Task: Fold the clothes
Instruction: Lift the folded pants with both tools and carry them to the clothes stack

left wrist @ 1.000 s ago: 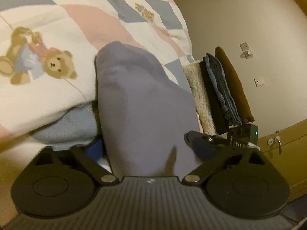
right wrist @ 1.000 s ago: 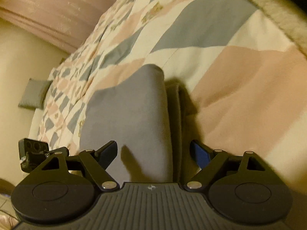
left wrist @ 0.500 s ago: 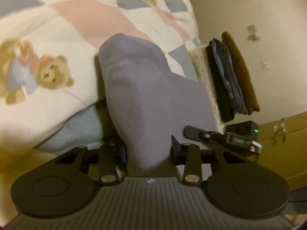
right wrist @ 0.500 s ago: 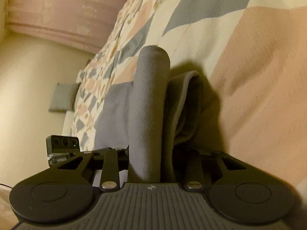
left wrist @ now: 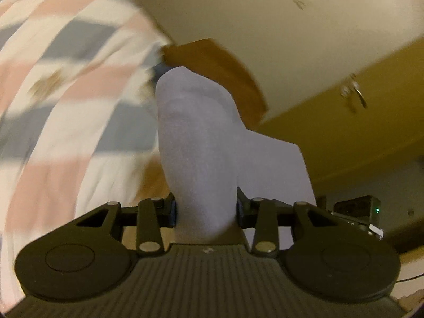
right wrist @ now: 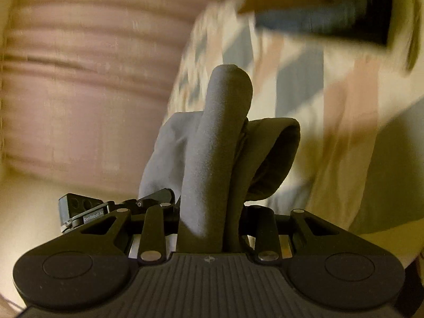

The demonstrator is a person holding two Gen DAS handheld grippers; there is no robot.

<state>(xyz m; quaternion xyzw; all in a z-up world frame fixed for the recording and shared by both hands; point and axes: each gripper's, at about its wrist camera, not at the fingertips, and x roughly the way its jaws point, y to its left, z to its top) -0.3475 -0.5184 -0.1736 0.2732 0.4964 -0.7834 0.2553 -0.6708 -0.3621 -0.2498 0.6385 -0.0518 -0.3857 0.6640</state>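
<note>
Two grippers each clamp the same folded grey-lilac fleece garment [left wrist: 196, 143], one at either end. In the left wrist view, the blurred patchwork quilt of pink, grey-blue and cream squares [left wrist: 66, 84] fills the left side; the left gripper [left wrist: 205, 209] sits at the bottom centre, its jaws drawn in narrow and pressing both flanks of a thick roll of the garment, which stands up out of the jaws and leans away from the camera. Behind the roll's top lies a brown folded cloth [left wrist: 220, 63], and right of it a pale wall [left wrist: 265, 13] meets a mustard-yellow cabinet front with a metal ring handle [left wrist: 355, 92]. In the right wrist view, a pink pleated curtain [right wrist: 87, 79] covers the left; the right gripper [right wrist: 209, 217] at the bottom centre has its jaws narrowed on several bunched layers of the garment [right wrist: 217, 137], a rounded fold rising straight from between them and a looser loop sagging just to its right. The quilt [right wrist: 304, 79] runs blurred behind, with dark folded clothes [right wrist: 331, 18] at the upper right.
</note>
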